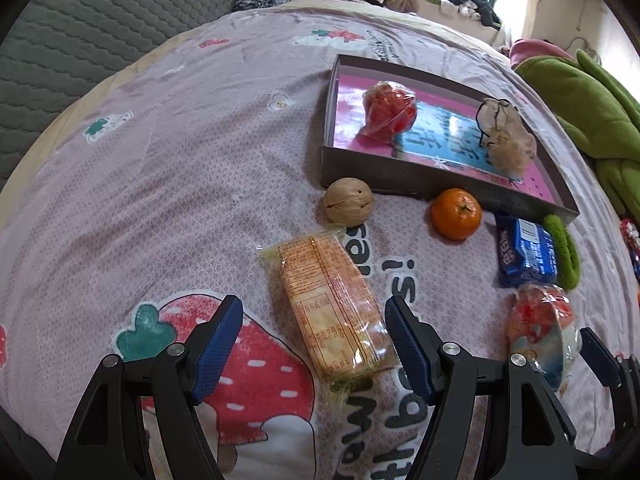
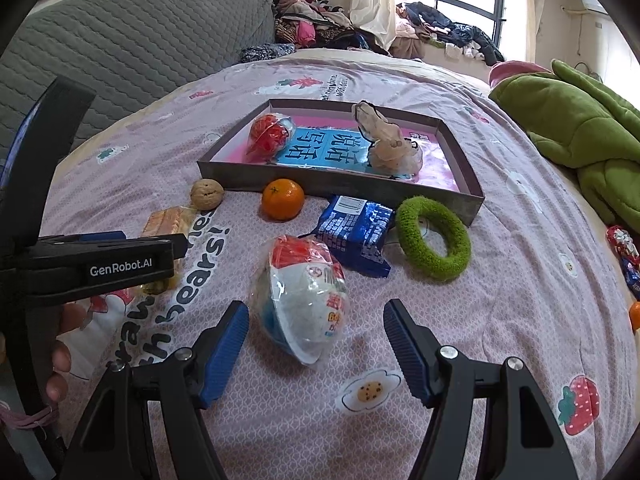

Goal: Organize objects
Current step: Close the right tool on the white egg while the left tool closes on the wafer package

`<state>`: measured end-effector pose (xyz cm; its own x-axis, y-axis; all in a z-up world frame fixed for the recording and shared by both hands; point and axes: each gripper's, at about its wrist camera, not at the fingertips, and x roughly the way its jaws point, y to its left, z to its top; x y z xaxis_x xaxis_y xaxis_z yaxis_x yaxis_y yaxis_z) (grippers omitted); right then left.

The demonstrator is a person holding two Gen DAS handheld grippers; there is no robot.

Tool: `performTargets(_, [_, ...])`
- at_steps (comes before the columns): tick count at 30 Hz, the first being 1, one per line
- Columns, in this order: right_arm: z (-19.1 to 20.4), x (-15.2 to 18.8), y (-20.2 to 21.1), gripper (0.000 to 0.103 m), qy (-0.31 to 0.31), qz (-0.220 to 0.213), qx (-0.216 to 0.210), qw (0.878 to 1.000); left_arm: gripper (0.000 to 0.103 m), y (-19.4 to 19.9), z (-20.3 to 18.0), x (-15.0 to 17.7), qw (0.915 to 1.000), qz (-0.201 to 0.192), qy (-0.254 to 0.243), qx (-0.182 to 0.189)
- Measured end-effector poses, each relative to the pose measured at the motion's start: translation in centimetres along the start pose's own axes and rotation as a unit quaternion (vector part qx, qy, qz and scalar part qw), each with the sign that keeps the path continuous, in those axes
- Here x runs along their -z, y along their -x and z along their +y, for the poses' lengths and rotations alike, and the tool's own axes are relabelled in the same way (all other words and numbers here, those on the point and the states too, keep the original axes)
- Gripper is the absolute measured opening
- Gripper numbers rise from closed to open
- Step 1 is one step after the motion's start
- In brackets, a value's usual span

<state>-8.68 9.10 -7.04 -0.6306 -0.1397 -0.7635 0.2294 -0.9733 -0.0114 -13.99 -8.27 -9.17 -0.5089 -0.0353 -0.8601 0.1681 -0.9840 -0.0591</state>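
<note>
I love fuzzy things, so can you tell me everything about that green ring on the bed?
The green ring looks soft and fuzzy, like chenille or plush, with an open hole showing the pink bedsheet through it. It lies flat on the sheet, in front of the shallow box's right front corner. Its left edge sits against the blue snack packet. No tongs touch it.

Cracker pack [image 2: 170, 220] mostly hidden behind left gripper [image 2: 120, 258] in right view. Ring [image 1: 562, 252] half behind blue pack [image 1: 526, 254]. Candies [image 2: 626, 256] cut at bed's right edge.
</note>
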Motion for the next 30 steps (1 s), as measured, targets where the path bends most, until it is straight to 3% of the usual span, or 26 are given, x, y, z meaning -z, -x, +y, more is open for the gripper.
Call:
performTargets(21, [-0.5, 0.3, -2.0, 0.069, -0.02, 0.012, -0.005, 1.0, 0.074, -0.8, 0.6, 0.6, 0.9999, -0.007, 0.002, 0.015])
performTargets(24, [-0.4, 0.4, -2.0, 0.069, -0.015, 0.012, 0.0, 1.0, 0.069, -0.8, 0.6, 0.7, 0.9997, -0.009, 0.0, 0.022])
performTargets(26, [-0.4, 0.3, -1.9, 0.067, -0.014, 0.009, 0.002, 1.0, 0.061, -0.7, 0.4, 0.7, 0.9995, -0.009, -0.004, 0.03])
performTargets(30, [-0.5, 0.3, -1.7, 0.057, -0.014, 0.002, 0.002, 1.0, 0.047, -0.6, -0.1, 0.8, 0.999, -0.013, -0.011, 0.042])
